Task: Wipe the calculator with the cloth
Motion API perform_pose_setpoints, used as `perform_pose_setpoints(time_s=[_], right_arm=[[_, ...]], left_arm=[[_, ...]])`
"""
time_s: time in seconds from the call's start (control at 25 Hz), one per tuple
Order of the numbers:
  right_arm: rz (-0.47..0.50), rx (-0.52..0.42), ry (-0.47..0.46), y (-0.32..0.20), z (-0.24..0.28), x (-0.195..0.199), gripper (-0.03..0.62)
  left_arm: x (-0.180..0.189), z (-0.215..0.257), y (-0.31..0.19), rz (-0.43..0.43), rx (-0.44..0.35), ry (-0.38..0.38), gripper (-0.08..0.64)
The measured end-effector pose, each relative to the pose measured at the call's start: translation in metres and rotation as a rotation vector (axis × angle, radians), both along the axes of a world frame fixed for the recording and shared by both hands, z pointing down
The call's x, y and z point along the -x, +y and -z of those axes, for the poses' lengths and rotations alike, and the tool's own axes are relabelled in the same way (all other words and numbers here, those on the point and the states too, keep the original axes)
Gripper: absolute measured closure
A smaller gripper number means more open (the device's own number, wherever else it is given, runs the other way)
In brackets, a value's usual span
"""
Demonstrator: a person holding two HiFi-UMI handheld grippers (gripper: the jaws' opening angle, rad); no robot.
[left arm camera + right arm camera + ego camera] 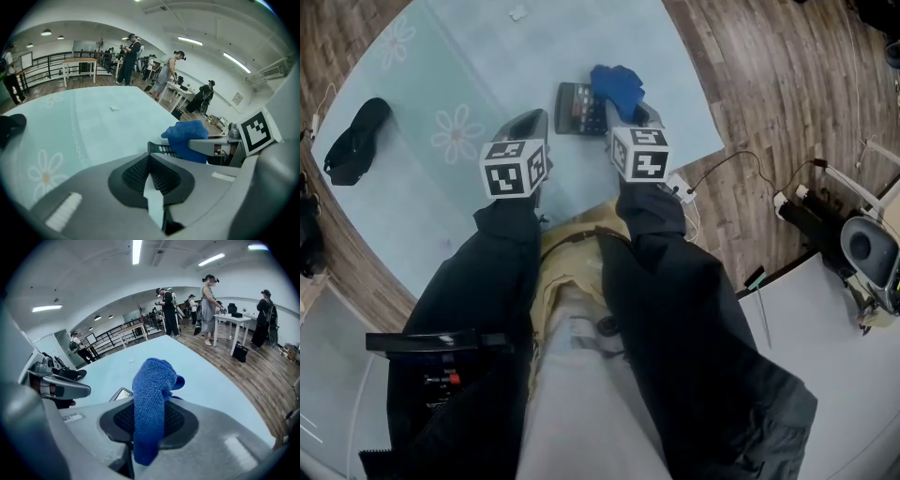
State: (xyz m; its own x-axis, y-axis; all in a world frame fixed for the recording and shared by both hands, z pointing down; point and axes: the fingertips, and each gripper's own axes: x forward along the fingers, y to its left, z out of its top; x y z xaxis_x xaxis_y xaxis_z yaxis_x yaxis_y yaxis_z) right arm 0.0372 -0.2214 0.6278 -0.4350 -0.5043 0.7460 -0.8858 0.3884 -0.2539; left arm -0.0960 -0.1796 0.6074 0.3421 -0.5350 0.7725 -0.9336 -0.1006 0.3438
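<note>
A dark calculator (pixel 577 109) lies on the pale blue tablecloth (pixel 441 66). A blue cloth (pixel 617 88) hangs over its right end, and my right gripper (pixel 632 112) is shut on that cloth. In the right gripper view the cloth (pixel 152 380) stands up between the jaws of the right gripper (pixel 151 403), with a corner of the calculator (pixel 121 394) showing to their left. My left gripper (pixel 531 126) hovers just left of the calculator, shut and holding nothing. The left gripper view shows the left gripper (pixel 150 157), the calculator's keys (pixel 161 150) and the cloth (pixel 186 138) beyond.
A black object (pixel 356 139) lies on the cloth at the far left, and a small white scrap (pixel 517 13) lies at the far edge. Cables and a white plug (pixel 680 187) lie on the wooden floor to the right. People stand at tables in the background.
</note>
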Motion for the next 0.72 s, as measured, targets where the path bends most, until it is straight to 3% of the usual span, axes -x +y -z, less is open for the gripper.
perform_pose_setpoints(time_s=[0.48,0.72], right_arm=[[0.157,0.069,-0.022,0.037,-0.018,0.048,0.499],[0.195,0.086,-0.092,0.049,-0.015,0.069,0.500]], left_arm=[[0.014,0.000,0.005,0.024,0.002,0.003,0.563],[0.017,-0.002,0.008,0.033,0.001,0.008,0.563]])
